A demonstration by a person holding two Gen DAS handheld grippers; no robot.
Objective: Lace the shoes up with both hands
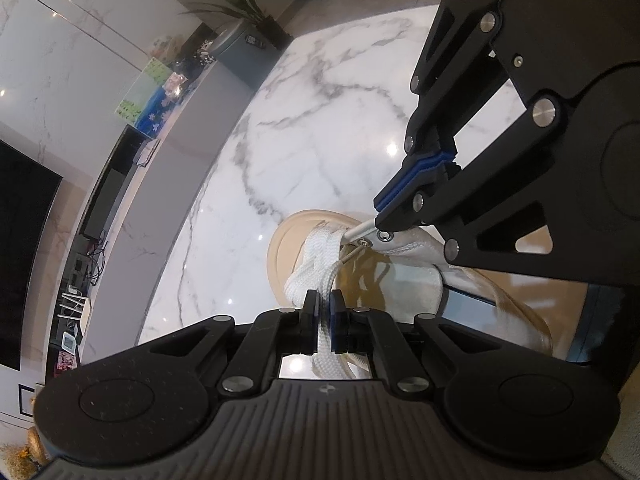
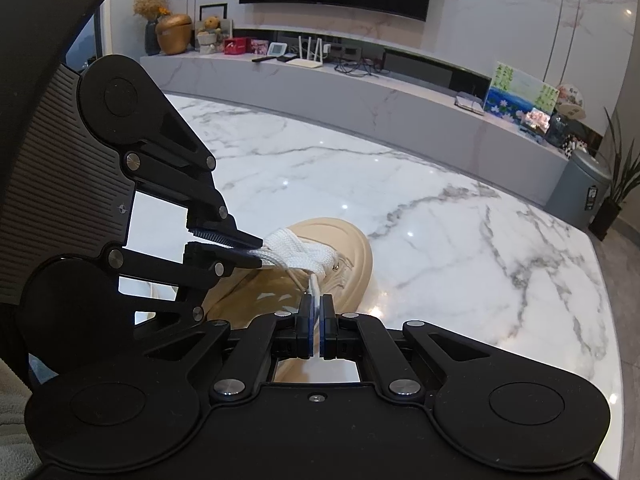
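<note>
A beige shoe (image 1: 280,256) stands on the white marble table (image 1: 320,120), toe pointing away. Its broad white lace (image 1: 316,252) crosses the tongue in loose bands. My left gripper (image 1: 325,300) is shut on one flat strand of this lace just above the shoe. In the same view my right gripper (image 1: 380,218) comes in from the upper right, shut on the lace's stiff tip beside a metal eyelet (image 1: 385,235). In the right wrist view, the right gripper (image 2: 316,300) pinches the thin lace end over the shoe (image 2: 352,240). The left gripper (image 2: 256,254) holds the lace (image 2: 296,252) taut at the left.
The marble table (image 2: 440,260) stretches bare beyond the shoe to its far edge. Behind it runs a long grey console (image 2: 360,92) with a router, boxes and a picture. A grey bin (image 2: 580,184) and a potted plant (image 2: 616,200) stand on the floor at the right.
</note>
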